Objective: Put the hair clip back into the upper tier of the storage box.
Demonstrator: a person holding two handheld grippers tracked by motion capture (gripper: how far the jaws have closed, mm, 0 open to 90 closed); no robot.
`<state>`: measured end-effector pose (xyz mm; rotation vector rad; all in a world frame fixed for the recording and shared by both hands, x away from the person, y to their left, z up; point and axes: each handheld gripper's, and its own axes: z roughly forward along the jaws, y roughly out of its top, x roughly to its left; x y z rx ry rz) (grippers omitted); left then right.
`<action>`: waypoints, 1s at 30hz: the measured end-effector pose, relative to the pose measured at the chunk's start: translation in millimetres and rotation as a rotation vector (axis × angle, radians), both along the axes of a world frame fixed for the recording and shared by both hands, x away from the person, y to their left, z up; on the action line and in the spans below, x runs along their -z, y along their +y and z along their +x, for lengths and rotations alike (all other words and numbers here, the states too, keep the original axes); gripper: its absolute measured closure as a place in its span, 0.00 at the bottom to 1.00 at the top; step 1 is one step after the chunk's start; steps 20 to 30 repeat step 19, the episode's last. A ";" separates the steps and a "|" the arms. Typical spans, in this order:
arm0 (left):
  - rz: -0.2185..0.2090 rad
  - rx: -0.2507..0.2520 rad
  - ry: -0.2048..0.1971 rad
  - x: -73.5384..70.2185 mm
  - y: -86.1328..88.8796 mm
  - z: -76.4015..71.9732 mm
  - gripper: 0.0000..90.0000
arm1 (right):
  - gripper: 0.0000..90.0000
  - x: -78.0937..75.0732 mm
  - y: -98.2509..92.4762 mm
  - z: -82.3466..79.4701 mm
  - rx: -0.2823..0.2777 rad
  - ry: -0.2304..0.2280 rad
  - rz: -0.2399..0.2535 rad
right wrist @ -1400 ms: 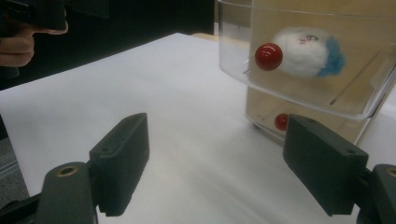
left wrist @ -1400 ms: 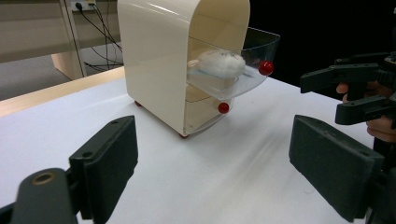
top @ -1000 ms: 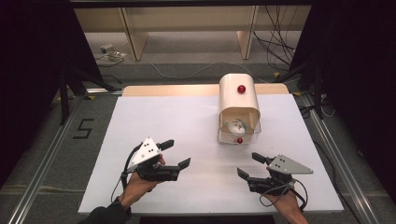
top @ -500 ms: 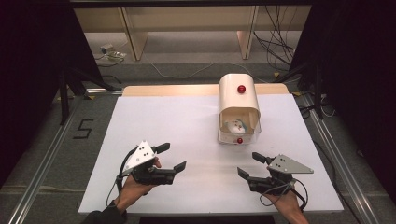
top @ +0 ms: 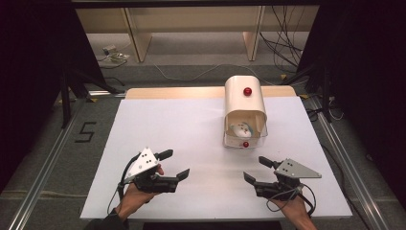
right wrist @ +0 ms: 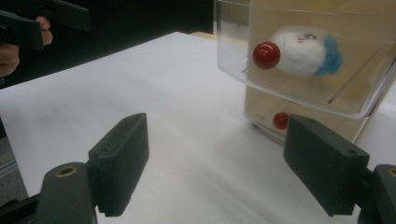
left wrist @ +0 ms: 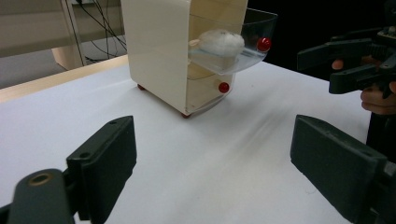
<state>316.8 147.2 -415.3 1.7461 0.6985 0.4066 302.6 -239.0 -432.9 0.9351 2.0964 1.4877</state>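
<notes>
I have both tongs resting low on the white surface (top: 191,124), well short of the cream drawer cabinet (top: 245,108), which I take as my landmark. The upper clear drawer (right wrist: 299,70) is already pulled out of the cabinet's front, toward me, and the white plush toy (right wrist: 306,51) with a blue patch lies inside it, behind the red knob (right wrist: 266,55). The lower drawer, with its own red knob (right wrist: 280,120), looks pushed in.

My left tongs (top: 173,166) sit well to the left of the cabinet and nearer to me, jaws spread wide and holding nothing. My right tongs (top: 258,169) sit just in front of the cabinet's open drawer, also spread and empty.

So I judge that the opening is done; reaching in, pinching the toy and lifting it out are all left.
</notes>
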 end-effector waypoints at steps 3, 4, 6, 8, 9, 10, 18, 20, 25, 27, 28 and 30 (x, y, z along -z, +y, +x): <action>-0.006 0.000 -0.002 -0.6 1.1 0.1 0.16 | 0.26 0.2 -0.4 0.2 0.002 0.001 0.001; -0.006 0.001 -0.003 -0.7 1.3 0.1 0.16 | 0.26 0.1 -0.4 0.2 0.004 0.001 0.002; -0.010 0.002 -0.002 -0.7 1.2 0.1 0.16 | 0.26 -0.3 -0.8 -0.1 0.005 -0.004 0.002; -0.008 0.002 -0.006 -0.8 0.7 -0.2 0.16 | 0.26 -0.3 -1.3 0.0 0.006 -0.002 0.003; -0.007 0.003 -0.007 -0.8 0.8 -0.3 0.16 | 0.26 -0.3 -1.3 0.0 0.008 0.000 0.005; -0.009 0.004 -0.007 -0.8 0.8 -0.4 0.16 | 0.26 -0.3 -1.3 0.0 0.007 -0.001 0.003; -0.011 0.004 -0.007 -0.8 0.9 0.0 0.16 | 0.26 -0.2 -1.3 0.3 0.005 -0.004 0.001; -0.011 0.004 -0.007 -0.7 0.8 0.0 0.16 | 0.26 -0.2 -1.3 0.2 0.005 -0.003 0.001; -0.011 0.004 -0.007 -0.7 0.8 0.0 0.16 | 0.26 -0.2 -1.3 0.2 0.005 -0.003 0.001; -0.011 0.004 -0.007 -0.7 0.8 0.0 0.16 | 0.26 -0.2 -1.3 0.2 0.005 -0.003 0.001; -0.011 0.004 -0.007 -0.7 0.8 0.0 0.16 | 0.26 -0.2 -1.3 0.2 0.005 -0.003 0.001; -0.011 0.004 -0.007 -0.7 0.8 0.0 0.16 | 0.26 -0.2 -1.3 0.2 0.005 -0.003 0.001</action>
